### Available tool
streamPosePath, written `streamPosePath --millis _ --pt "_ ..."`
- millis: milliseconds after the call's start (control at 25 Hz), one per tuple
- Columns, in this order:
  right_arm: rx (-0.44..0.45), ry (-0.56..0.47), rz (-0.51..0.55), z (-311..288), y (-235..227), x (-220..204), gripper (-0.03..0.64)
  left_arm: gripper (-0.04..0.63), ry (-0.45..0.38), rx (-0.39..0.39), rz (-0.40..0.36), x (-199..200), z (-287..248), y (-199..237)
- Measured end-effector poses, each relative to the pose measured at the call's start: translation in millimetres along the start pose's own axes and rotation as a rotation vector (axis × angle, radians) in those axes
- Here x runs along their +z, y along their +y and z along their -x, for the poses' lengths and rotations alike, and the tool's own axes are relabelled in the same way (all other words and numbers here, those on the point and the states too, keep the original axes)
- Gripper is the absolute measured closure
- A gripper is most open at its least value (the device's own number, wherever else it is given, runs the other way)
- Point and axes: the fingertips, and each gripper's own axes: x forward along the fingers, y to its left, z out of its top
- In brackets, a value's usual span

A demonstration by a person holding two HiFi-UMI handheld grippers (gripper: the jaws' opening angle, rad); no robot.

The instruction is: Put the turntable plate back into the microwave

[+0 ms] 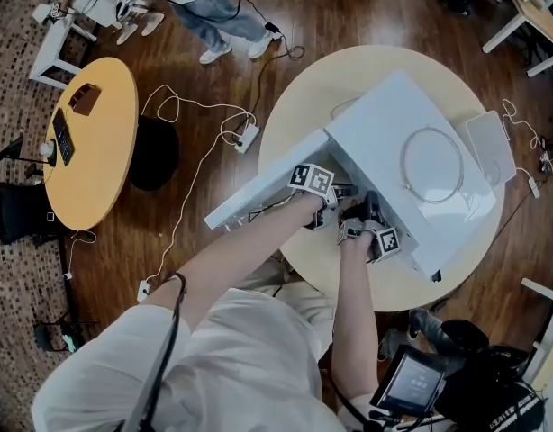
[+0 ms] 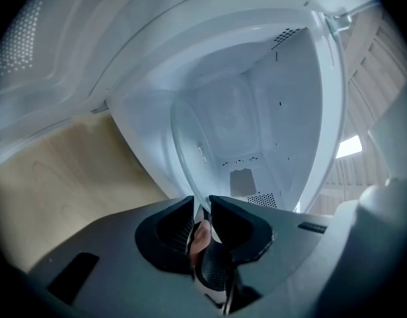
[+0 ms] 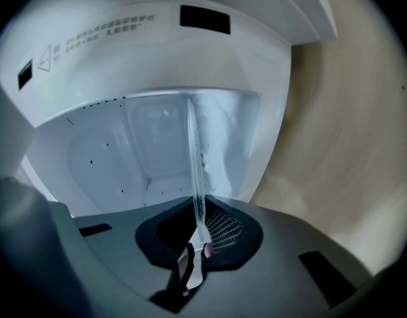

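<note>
- The round pale-wood desk carries the microwave and stands on a dark wooden floor.
- The white microwave sits slantwise on the desk. Its door is swung wide open towards the person. The cavity is white inside, with small vent holes in its walls.
- A thin circular ring lies on the microwave's flat top.
- The turntable plate is clear, colourless glass, thin, with a smooth rounded rim. The white cavity walls show straight through it. It is at the mouth of the open cavity, carried between the two hand-held grippers, with its far part reaching inside. In the right gripper view it appears edge-on as a narrow glassy line.
- The left hand-held gripper is clenched on the plate's near rim, its dark jaws nearly together with the glass pinched between them.
- The right hand-held gripper grasps the rim just beside it, its ribbed pad pressed against the glass.
</note>
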Motion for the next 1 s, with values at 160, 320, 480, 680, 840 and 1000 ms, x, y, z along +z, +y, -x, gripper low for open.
streamPosePath --millis 160,320,480,680,840,1000 --pt "0.007 -0.008 0.007 -1 1 2 0.581 0.529 -0.010 0.001 -0.034 -2 8 -3" --pt "0.033 -0.015 0.012 -4 9 3 0.581 0.529 -0.017 -0.003 -0.051 -7 16 -7" --pt "0.051 -0.035 0.016 -20 25 9 0.581 0.529 0.000 -0.013 -0.075 -4 15 -7" --pt "0.014 -0.026 0.033 -21 17 5 0.581 0.529 -0.019 -0.015 -0.064 -15 31 -4" --pt "-0.007 -0.033 0.047 -22 14 8 0.581 0.529 -0.024 -0.027 -0.070 -21 38 -4" --pt "-0.034 -0.039 0.074 -23 7 10 0.581 0.529 -0.014 -0.012 -0.097 -29 45 4"
